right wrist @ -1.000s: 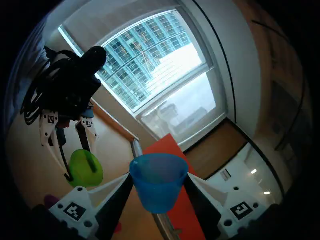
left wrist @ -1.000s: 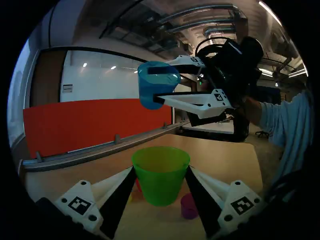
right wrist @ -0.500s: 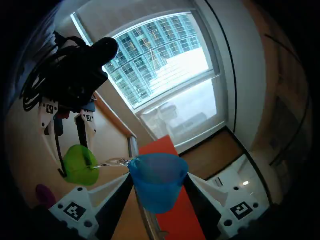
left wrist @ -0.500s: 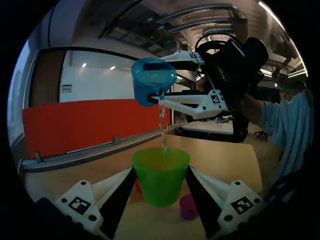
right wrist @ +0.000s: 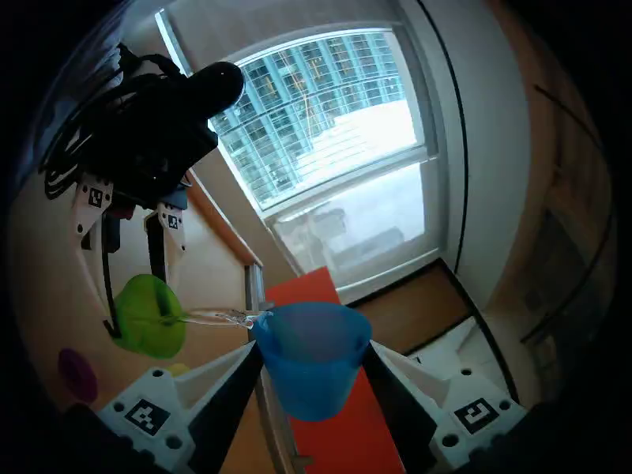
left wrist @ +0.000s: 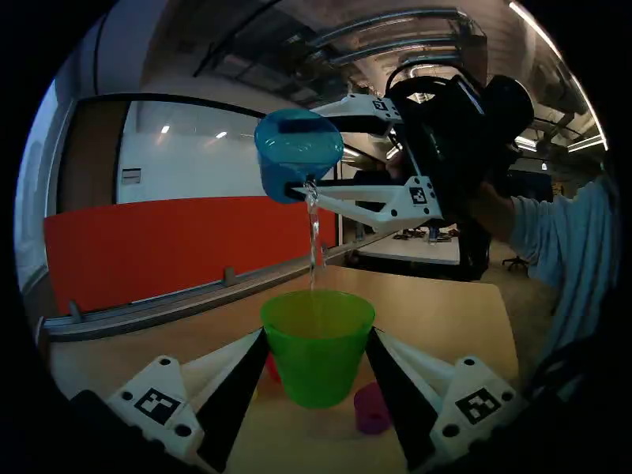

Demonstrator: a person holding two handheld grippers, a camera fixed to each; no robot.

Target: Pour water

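A green cup (left wrist: 317, 345) stands upright between my left gripper's (left wrist: 317, 355) fingers, which press on both its sides, just above the wooden table (left wrist: 442, 308). Above it my right gripper (left wrist: 304, 164) holds a blue cup (left wrist: 294, 163) tipped over, and a thin stream of water (left wrist: 313, 245) falls from its rim into the green cup. In the right gripper view the blue cup (right wrist: 312, 367) sits clamped in my right gripper (right wrist: 312, 371), water (right wrist: 213, 318) runs sideways to the green cup (right wrist: 146, 314), which the left gripper (right wrist: 130, 292) holds.
A purple cup (left wrist: 370, 407) lies on the table under the green cup, with a red object (left wrist: 272, 367) beside it. An orange wall panel (left wrist: 174, 245) and a rail run behind. A person's sleeve (left wrist: 569, 237) is at the right. A large window (right wrist: 332, 150) faces the right gripper.
The blue cup has tipped further and risen slightly. Water began to flow half a second ago and keeps streaming into the green cup. The left gripper has held still.
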